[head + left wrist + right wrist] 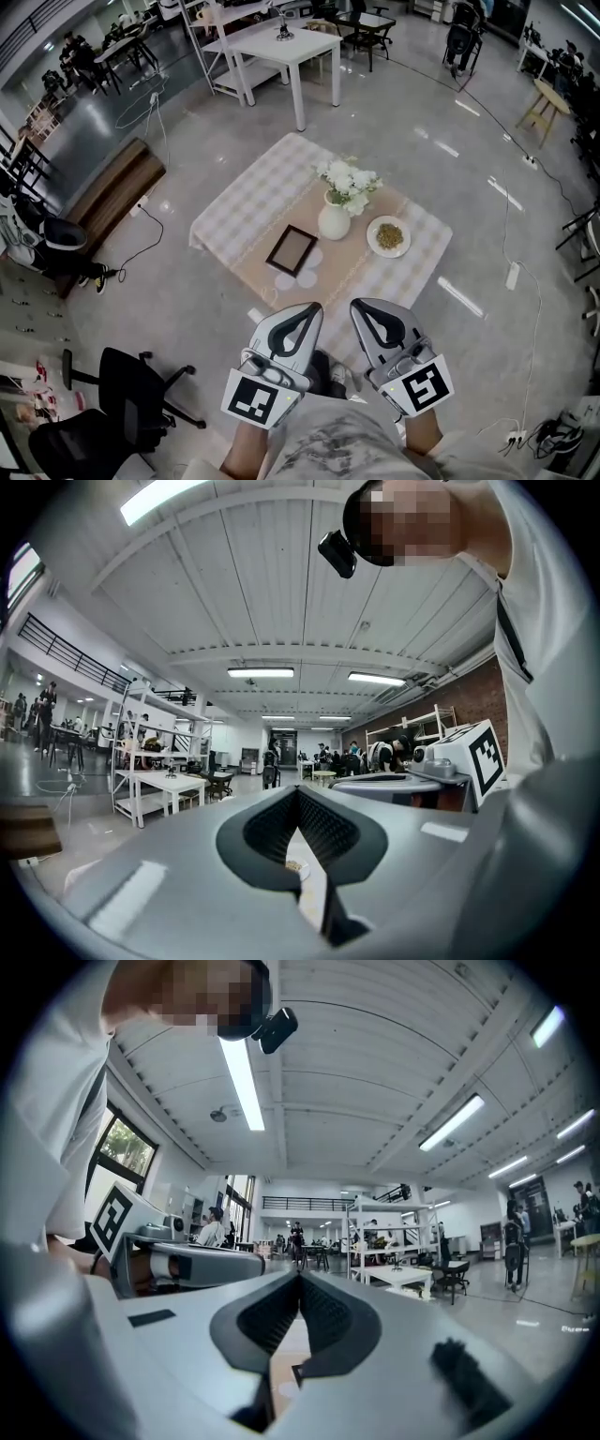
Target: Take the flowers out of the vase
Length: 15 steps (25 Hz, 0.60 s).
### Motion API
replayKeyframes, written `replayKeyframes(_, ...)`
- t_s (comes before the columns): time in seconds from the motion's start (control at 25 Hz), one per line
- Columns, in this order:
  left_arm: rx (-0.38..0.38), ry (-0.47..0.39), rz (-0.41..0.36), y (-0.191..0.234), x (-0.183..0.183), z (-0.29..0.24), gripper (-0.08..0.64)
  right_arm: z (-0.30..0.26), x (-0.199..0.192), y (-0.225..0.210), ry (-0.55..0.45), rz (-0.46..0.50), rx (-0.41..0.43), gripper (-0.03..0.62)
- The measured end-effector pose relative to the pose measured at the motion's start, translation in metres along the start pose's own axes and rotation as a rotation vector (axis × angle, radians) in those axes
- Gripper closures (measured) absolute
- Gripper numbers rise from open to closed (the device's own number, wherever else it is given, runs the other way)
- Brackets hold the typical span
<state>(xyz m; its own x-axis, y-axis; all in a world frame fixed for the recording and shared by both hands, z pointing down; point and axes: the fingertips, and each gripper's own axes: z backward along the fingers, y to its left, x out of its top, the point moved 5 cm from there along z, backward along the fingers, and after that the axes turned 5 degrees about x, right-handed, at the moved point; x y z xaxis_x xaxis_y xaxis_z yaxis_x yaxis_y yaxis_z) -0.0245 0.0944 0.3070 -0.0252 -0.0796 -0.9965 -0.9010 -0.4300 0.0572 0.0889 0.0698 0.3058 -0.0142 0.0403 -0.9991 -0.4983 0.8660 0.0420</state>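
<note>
A white vase (333, 222) with white flowers (349, 180) stands upright near the middle of a low table with a checked cloth (244, 197). Both grippers hover side by side, short of the table's near edge and well apart from the vase. My left gripper (312, 307) (298, 791) is shut, its jaws meeting at the tip with nothing between them. My right gripper (359, 305) (300, 1275) is shut and empty as well. Both point level, toward the table. From the gripper views the vase is hidden behind the jaws.
A plate of food (388, 236) lies right of the vase and a dark picture frame (292, 249) lies in front of it. A white table (281, 47) stands at the back, a wooden bench (112, 192) at left, a black office chair (112, 394) at lower left. Cables cross the floor.
</note>
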Motion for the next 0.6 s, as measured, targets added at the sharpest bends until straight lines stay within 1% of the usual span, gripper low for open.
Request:
replayKeyframes(0.12, -0.011, -0.022, -0.014, 0.009, -0.004, -0.015, 0.551, -0.007, -0.005, -0.011, 0.008, -0.002, -0.013, 0.575)
replayKeyframes(0.24, -0.024, -0.014, -0.013, 0.018, -0.008, -0.031, 0.551, -0.014, -0.010, -0.023, 0.022, 0.000, -0.031, 0.575)
replayKeyframes(0.36, -0.041, -0.039, -0.022, 0.028, -0.009, -0.046, 0.551, -0.022, -0.016, -0.034, 0.033, -0.001, -0.049, 0.575)
replayKeyframes(0.48, -0.057, -0.015, 0.002, 0.035, -0.012, -0.057, 0.551, -0.031, -0.023, -0.045, 0.043, -0.013, -0.065, 0.575)
replayKeyframes(0.6, -0.062, -0.030, -0.009, 0.046, -0.014, -0.067, 0.551, -0.041, -0.032, -0.055, 0.060, -0.028, -0.079, 0.575)
